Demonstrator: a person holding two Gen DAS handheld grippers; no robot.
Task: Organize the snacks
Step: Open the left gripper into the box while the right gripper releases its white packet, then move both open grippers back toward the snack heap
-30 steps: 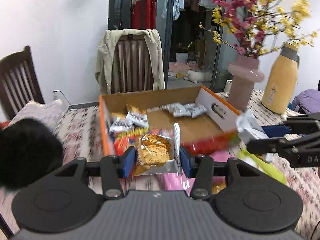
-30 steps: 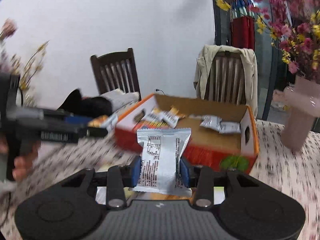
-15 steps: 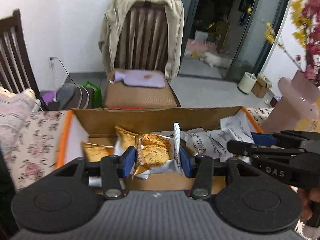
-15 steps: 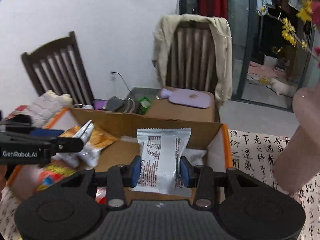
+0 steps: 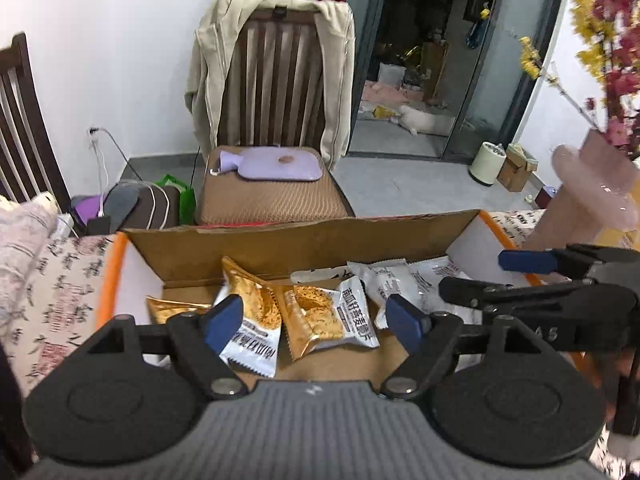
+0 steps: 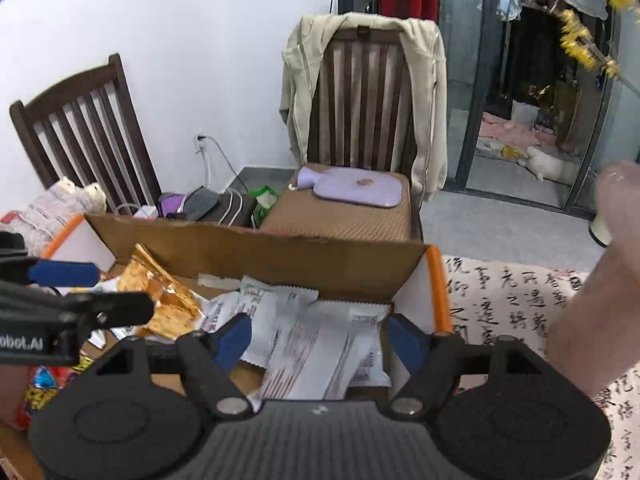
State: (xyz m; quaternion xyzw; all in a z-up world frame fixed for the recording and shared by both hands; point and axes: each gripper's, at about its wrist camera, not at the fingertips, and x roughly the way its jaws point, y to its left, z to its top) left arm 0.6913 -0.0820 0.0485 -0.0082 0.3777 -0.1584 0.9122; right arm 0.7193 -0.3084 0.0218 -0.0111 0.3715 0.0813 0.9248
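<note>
Both packets dropped into the cardboard box since earlier; left hand-held gripper and right hand-held gripper just opened wide, gripping nothing.

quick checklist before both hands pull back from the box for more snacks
1. Left tongs let go: ok, their jaws have just been opening and stand clear of the gold cracker packet.
2. Right tongs let go: ok, their jaws have just been opening; the white packet lies loose between them.
3. Both packets inside the cardboard box: ok, gold ones lie on the left, white ones on the right.
4. Tongs apart from each other: ok, a gap shows in both views.
5. Pink vase clear of the right hand's way back: cannot tell, it stands close beside the box.
</note>
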